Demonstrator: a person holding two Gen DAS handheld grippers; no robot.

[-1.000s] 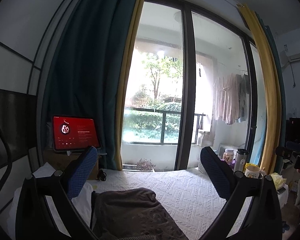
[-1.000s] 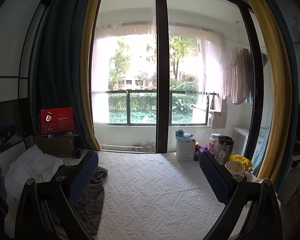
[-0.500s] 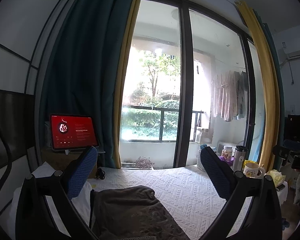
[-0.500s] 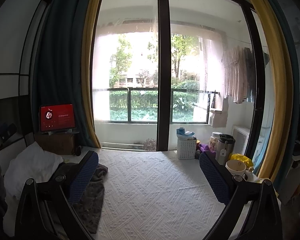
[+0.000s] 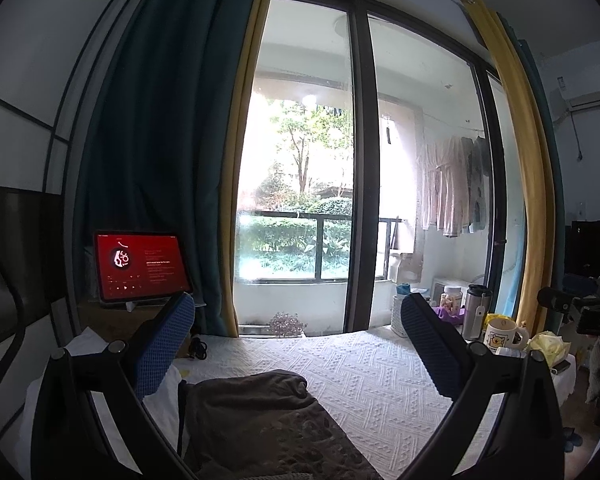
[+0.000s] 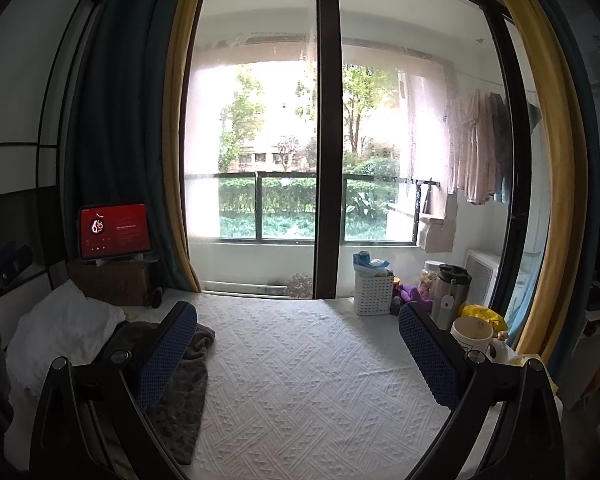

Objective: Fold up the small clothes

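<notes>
A dark brown-grey fleecy garment lies rumpled on the white textured bedspread, low in the left wrist view. My left gripper is held above and beyond it, open, with nothing between its blue pads. In the right wrist view the same garment lies at the left, partly behind the left pad. My right gripper is open and empty over the bare bedspread.
A red-screened tablet stands on a box at the left, by a white pillow. On the right stand a white basket, a steel flask and a mug. Glass doors close the far side.
Both views have tilted slightly upward and drawn back, so the bedspread and garment sit lower in frame. The garment has not moved and both grippers stay open.
</notes>
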